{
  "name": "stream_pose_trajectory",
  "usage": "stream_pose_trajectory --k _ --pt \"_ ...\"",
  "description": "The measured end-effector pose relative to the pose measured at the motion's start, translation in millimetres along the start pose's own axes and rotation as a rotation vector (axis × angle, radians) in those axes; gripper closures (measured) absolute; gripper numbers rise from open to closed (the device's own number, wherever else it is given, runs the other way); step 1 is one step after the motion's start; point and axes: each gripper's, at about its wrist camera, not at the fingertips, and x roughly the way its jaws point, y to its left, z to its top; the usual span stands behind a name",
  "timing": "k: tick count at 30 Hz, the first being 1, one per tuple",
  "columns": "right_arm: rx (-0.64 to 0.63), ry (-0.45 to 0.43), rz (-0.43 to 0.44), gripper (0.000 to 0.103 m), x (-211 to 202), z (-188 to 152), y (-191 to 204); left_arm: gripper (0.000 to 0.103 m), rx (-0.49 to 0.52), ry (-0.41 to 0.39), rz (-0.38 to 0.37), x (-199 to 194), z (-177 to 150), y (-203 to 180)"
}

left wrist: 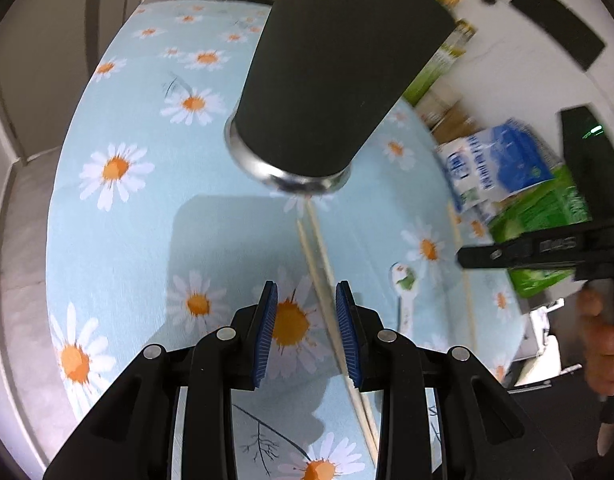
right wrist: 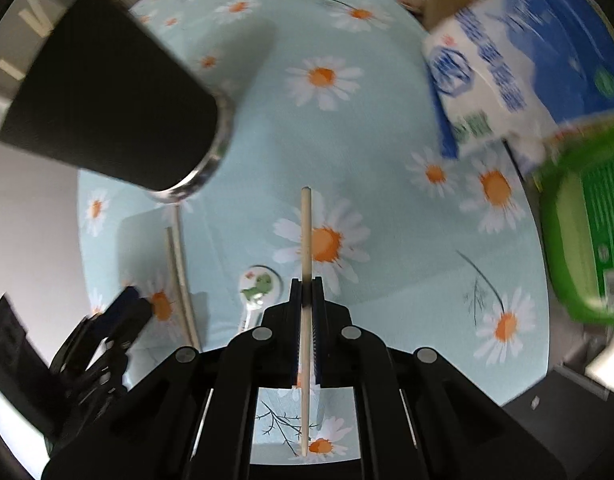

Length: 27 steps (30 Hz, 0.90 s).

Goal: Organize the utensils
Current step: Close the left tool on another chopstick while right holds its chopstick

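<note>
Left wrist view: the left tongs [left wrist: 306, 312] hang over the worktop [left wrist: 147, 220], which is covered in a pale blue daisy-print cloth. Their blue pads [left wrist: 267, 332] stand apart with nothing pressed between them. A pair of wooden chopsticks [left wrist: 321, 272] lies on the cloth, running from the foot of the black cup [left wrist: 331, 72] down past the right-hand pad — close beside it, and whether it touches the pad cannot be told. The cup stands upright just ahead, its shiny metal base [left wrist: 283, 176] on the cloth. To the right lie a white spoon [left wrist: 403, 292] with a green figure on its bowl and one more single chopstick [left wrist: 467, 280]. At the right edge the right tongs [left wrist: 519, 256] show only from the side, blurred, with the person's hand [left wrist: 603, 344] below them; this view does not show how those jaws stand. A blue-and-white carton [left wrist: 495, 160] and a green package [left wrist: 547, 216] sit behind.

Right wrist view: here the right tongs [right wrist: 307, 284] are plain — pressed together on a single chopstick [right wrist: 306, 232], which runs straight along the fingers, its far tip out over a daisy and its near end back under the body. The cloth lies blurred beneath it. The spoon [right wrist: 259, 286] lies just to the left, the pair of chopsticks [right wrist: 179, 272] further left below the black cup [right wrist: 107, 92]. The left tongs [right wrist: 123, 304] appear at lower left, dark and blurred. The carton [right wrist: 507, 72] and green package [right wrist: 579, 232] crowd the right side.
</note>
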Motion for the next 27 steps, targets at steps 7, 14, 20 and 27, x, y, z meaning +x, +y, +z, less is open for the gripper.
stream_pose_trajectory --k 7,14,20,27 --pt "-0.097 0.01 0.088 0.097 -13.0 -1.2 -7.3 0.076 -0.04 0.053 0.112 8.1 -1.5 -14.6" --pt "-0.148 0.019 0.143 0.097 -7.2 4.3 -12.0 0.083 -0.042 0.13 0.218 21.4 -0.4 -31.2" --pt "-0.167 0.043 0.189 0.097 -3.8 9.7 -21.6 0.087 -0.051 0.172 0.299 31.3 6.2 -39.5" --pt "-0.188 0.061 0.221 0.097 -4.3 15.6 -28.0 0.094 -0.059 0.204 0.36 42.9 16.2 -44.3"
